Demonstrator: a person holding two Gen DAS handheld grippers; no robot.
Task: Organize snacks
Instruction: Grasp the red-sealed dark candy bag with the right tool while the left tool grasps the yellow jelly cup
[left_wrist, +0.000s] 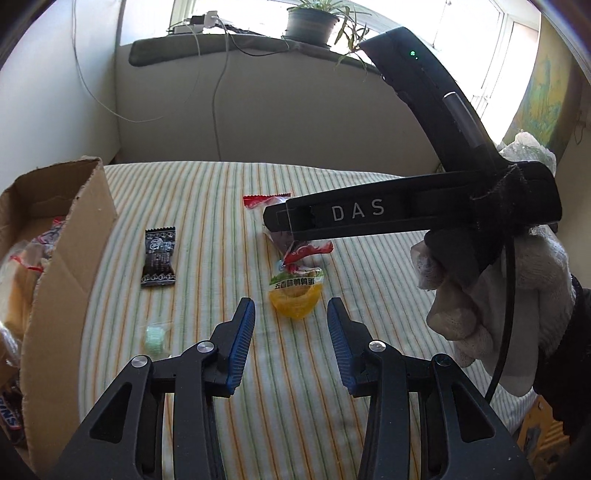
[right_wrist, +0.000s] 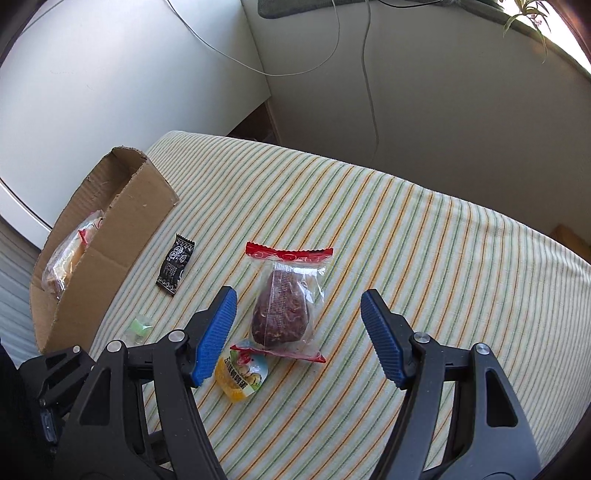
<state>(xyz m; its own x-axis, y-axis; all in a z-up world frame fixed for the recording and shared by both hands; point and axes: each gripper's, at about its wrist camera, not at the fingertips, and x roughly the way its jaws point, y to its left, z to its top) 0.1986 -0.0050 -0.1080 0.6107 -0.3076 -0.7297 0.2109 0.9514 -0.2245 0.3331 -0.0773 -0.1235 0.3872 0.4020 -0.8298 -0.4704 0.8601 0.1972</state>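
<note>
On the striped cloth lie a yellow egg snack pack (left_wrist: 295, 295) (right_wrist: 242, 376), a clear pack with red ends holding a brown snack (right_wrist: 288, 306), a black wrapped sweet (left_wrist: 159, 258) (right_wrist: 175, 264) and a small green candy (left_wrist: 155, 338) (right_wrist: 138, 326). My left gripper (left_wrist: 291, 306) is open just short of the yellow pack, with nothing between its pads. My right gripper (right_wrist: 299, 295) is open above the clear pack, one finger on each side of it, without touching. Its black housing marked DAS (left_wrist: 369, 214) hides most of that pack in the left wrist view.
A cardboard box (left_wrist: 66, 258) (right_wrist: 122, 229) stands at the left edge with bread packs (right_wrist: 66, 258) inside and a chocolate bar (left_wrist: 9, 417) by it. A gloved hand (left_wrist: 498, 295) holds the right tool. Walls, hanging cables and a potted plant (left_wrist: 312, 22) lie behind the table.
</note>
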